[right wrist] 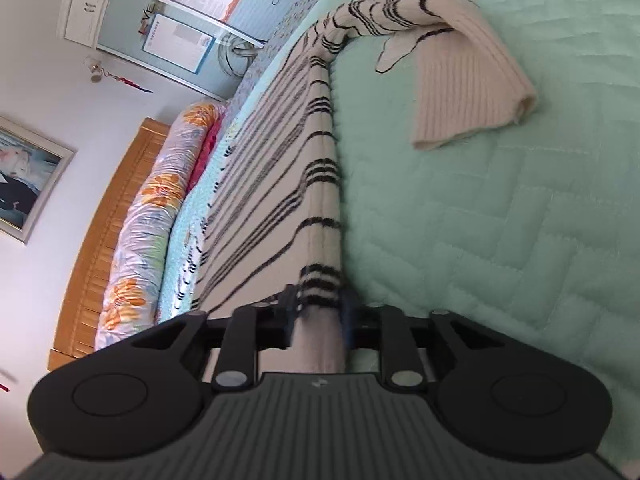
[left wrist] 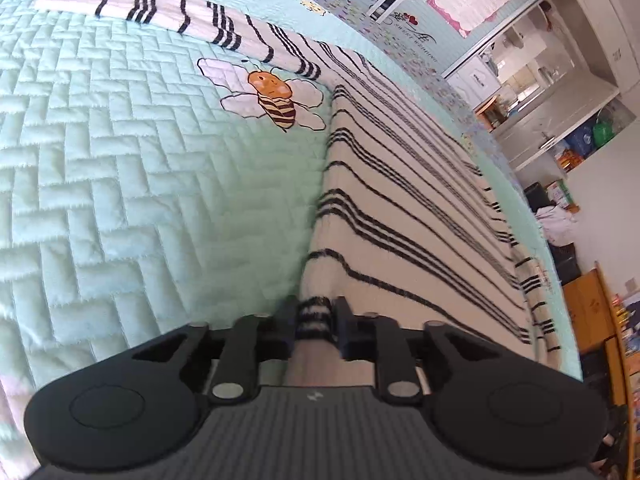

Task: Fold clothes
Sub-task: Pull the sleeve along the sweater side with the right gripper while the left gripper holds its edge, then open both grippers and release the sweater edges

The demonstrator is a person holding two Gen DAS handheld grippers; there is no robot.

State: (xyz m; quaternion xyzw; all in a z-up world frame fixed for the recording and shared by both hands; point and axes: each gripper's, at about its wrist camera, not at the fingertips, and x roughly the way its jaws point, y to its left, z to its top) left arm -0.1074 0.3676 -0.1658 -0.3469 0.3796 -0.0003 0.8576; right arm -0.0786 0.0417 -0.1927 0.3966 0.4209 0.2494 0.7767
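Note:
A cream sweater with black stripes [left wrist: 400,184] lies spread on a mint quilted bedspread [left wrist: 120,180]. One sleeve [left wrist: 160,8] stretches away at the far left. My left gripper [left wrist: 315,320] stands open at the sweater's near folded edge, and the striped cloth lies loosely between its fingers. In the right wrist view the same sweater [right wrist: 280,160] runs away from the camera, and its other sleeve [right wrist: 468,92] is bent across the bedspread [right wrist: 500,240] with the ribbed cuff nearest. My right gripper [right wrist: 320,304] is open too, with the sweater's edge between its fingers.
A bee picture [left wrist: 276,96] is stitched into the bedspread beside the sweater. A rolled floral quilt [right wrist: 152,216] lies along the wooden headboard [right wrist: 92,240]. Beyond the bed are a wooden cabinet [left wrist: 592,304] and cluttered shelves [left wrist: 560,120].

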